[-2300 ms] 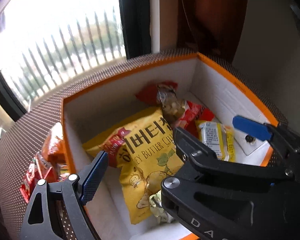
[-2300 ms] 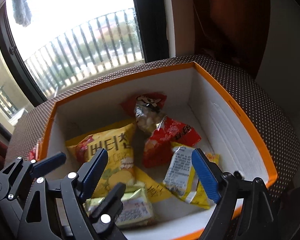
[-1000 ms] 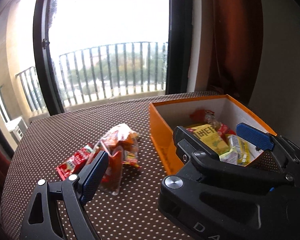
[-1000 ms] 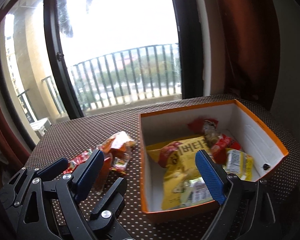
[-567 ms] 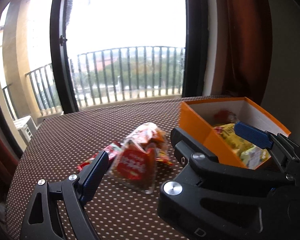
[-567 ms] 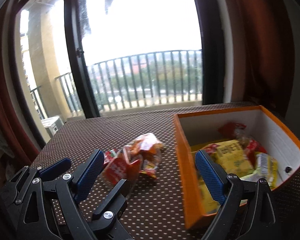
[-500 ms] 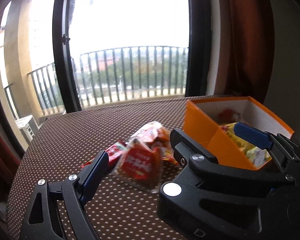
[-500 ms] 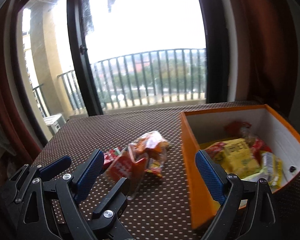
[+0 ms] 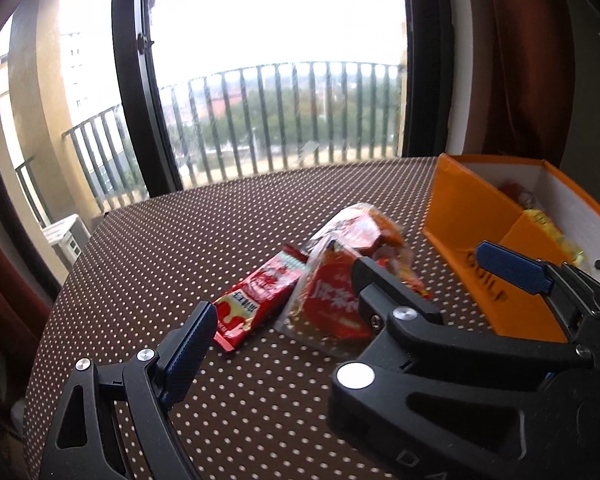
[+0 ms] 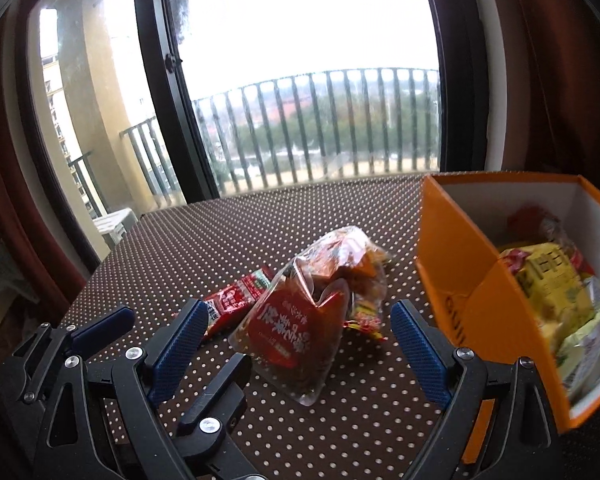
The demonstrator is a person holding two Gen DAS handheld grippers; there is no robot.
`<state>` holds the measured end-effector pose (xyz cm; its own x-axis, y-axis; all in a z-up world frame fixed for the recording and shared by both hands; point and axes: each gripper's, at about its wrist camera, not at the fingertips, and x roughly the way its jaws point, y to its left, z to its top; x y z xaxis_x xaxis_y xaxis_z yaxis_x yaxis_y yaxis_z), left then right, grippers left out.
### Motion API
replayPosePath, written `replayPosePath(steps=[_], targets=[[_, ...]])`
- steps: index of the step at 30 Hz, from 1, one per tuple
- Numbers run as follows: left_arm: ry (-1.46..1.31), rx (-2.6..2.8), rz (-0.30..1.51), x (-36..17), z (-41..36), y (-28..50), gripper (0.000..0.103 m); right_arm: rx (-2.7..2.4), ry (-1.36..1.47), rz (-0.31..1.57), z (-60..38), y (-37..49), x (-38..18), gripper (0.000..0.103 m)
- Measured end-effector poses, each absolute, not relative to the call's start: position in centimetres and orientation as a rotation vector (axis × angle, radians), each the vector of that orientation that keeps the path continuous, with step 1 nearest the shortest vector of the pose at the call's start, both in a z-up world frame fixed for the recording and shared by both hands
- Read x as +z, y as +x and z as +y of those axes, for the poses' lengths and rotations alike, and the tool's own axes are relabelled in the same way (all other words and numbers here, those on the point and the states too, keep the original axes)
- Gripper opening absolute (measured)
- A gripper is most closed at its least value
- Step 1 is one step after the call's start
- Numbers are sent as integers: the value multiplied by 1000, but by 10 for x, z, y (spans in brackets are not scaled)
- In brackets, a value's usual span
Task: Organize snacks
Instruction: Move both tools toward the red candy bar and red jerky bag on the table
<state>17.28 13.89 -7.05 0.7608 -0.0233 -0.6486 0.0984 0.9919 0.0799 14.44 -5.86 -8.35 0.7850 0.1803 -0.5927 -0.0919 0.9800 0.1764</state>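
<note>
A clear bag of red and orange snack packs (image 10: pixel 312 312) lies on the dotted table, with a red sachet (image 10: pixel 236 300) just to its left. My right gripper (image 10: pixel 298 350) is open, low over the table, and the bag lies just ahead between its fingers, untouched. My left gripper (image 9: pixel 306 346) is open too, beside the sachet (image 9: pixel 256 304) and the bag (image 9: pixel 340 280). Its right finger is hidden behind the right gripper's body. The orange box (image 10: pixel 452 256) at the right holds a yellow bag (image 10: pixel 548 280) and other packets.
The round table wears a brown cloth with white dots (image 9: pixel 220 232), and its edge curves away at the left. Behind it stand a black-framed window (image 9: pixel 136 80) with a balcony railing, and a dark red curtain (image 9: pixel 520 60) at the right.
Both grippers have left the box, swung left and sunk towards the table. The snack pile now looms larger and nearer, and the box has slid to the right edge. Both stay open.
</note>
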Motion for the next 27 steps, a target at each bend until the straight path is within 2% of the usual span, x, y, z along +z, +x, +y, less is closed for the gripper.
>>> replayPosePath(steps=[6,21,27], targets=[[128,-40,760,-84,154,196,89,127,163,706,-54,166,-101,93],[222,-86,848,-110,167,252,89,95,209,803,-50,207,-129,79],[244,-48,868,-123,170,268,89,54,193,817,-48,213,-137,78]])
